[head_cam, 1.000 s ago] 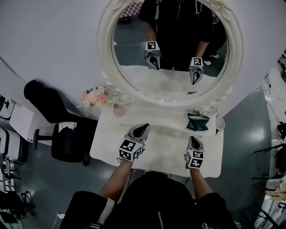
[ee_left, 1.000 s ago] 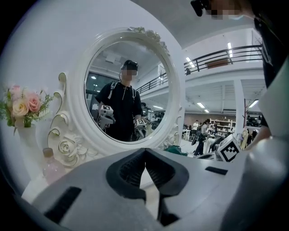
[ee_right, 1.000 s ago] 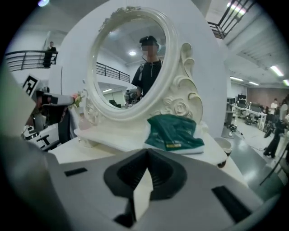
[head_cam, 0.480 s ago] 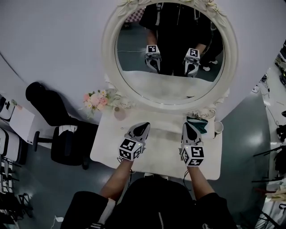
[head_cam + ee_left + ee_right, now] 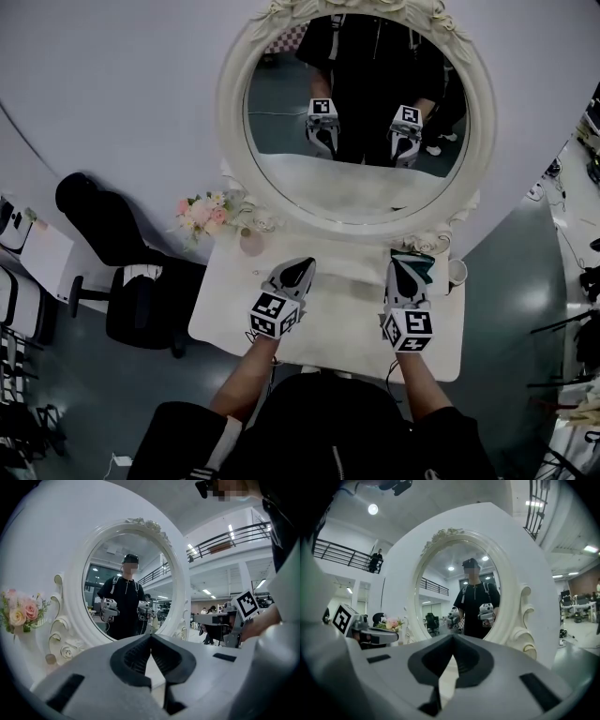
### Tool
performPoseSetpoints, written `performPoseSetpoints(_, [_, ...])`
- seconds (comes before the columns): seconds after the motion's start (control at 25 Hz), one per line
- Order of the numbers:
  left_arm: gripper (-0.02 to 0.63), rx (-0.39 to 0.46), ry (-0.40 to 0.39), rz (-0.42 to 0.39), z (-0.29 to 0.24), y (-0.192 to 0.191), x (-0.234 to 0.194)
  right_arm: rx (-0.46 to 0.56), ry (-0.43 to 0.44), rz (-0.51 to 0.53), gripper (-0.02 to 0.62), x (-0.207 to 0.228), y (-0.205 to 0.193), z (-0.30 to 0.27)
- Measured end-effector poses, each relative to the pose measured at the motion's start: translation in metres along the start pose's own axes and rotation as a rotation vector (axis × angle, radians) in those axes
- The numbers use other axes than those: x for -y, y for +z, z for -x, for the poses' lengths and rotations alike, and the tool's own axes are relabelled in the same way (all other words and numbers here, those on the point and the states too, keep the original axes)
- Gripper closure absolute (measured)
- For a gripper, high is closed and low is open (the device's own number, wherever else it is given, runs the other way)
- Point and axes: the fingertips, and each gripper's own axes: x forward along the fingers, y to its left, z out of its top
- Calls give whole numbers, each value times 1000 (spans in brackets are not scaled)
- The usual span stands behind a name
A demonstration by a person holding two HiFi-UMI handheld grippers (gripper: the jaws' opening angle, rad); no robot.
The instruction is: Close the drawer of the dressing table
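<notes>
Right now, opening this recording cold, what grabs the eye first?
The round white mirror fills the top of the head view and reflects both grippers. Below it, the left gripper and right gripper, both shut and empty, hover over the dressing table. Pink flowers sit left of the mirror's base.

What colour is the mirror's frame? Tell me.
The mirror's frame is white; the head view shows it best.

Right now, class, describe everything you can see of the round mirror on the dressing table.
The mirror is a large oval with a thick white frame carved with roses at the crown and scrolls at its foot. It stands upright at the back edge of the white dressing table, in front of the pale wall. Its glass reflects the tabletop and a dark-clothed person.
</notes>
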Motion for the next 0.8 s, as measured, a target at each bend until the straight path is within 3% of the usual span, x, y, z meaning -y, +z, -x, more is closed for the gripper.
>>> performPoseSetpoints(0.8, [601,-24,-6,12,-2,-11,1,-30,-9,-1,594,5,-13,9])
